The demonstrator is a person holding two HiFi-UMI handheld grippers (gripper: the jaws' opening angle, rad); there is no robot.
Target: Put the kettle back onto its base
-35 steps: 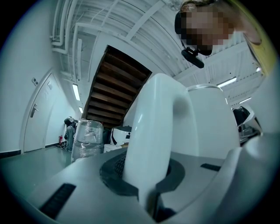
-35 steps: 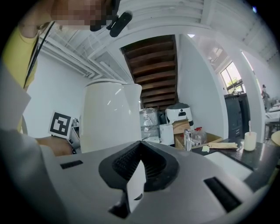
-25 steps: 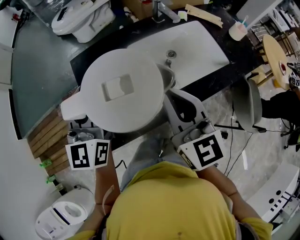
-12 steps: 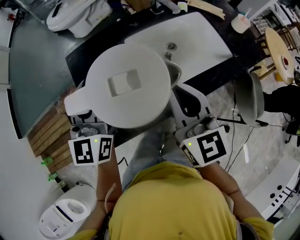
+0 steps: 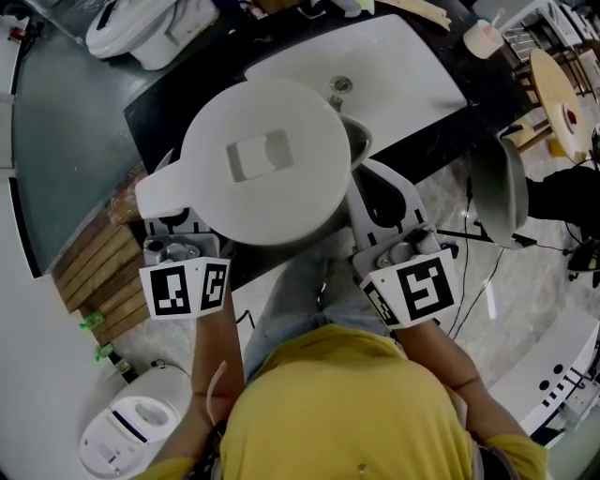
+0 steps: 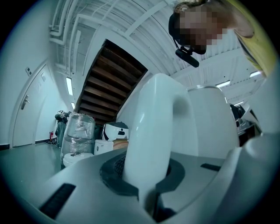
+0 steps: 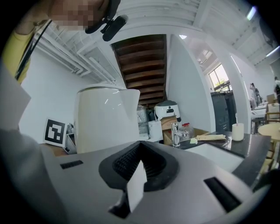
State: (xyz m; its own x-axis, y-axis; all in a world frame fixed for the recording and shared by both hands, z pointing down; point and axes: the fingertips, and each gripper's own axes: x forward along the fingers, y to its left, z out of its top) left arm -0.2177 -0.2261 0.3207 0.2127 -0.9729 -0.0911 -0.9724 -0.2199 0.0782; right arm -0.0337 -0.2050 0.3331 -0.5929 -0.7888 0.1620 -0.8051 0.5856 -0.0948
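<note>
A big white kettle [image 5: 267,159] hangs over the near edge of the black counter, lid up, with its handle [image 5: 150,195] pointing left. My left gripper [image 5: 172,223] is shut on that handle. In the left gripper view the handle [image 6: 151,131] stands clamped in the dark pads [image 6: 114,168], with the kettle body [image 6: 210,122] behind it. My right gripper [image 5: 367,187] sits just right of the kettle without touching it. Its jaws meet on a thin white sliver [image 7: 136,186], and the kettle [image 7: 103,118] rises to their left. I see no base; the kettle hides what lies beneath it.
A white sink [image 5: 394,75] with a tap [image 7: 175,131] lies in the counter [image 5: 469,103] beyond the kettle. A cup [image 5: 478,37] stands at the far right. On the floor are two toilets [image 5: 141,28] [image 5: 122,436], a grey chair [image 5: 497,202] and wooden slats [image 5: 94,281].
The kettle has sunk and drifted slightly right, toward the sink, with my left gripper still on its handle. My right gripper went down alongside it.
</note>
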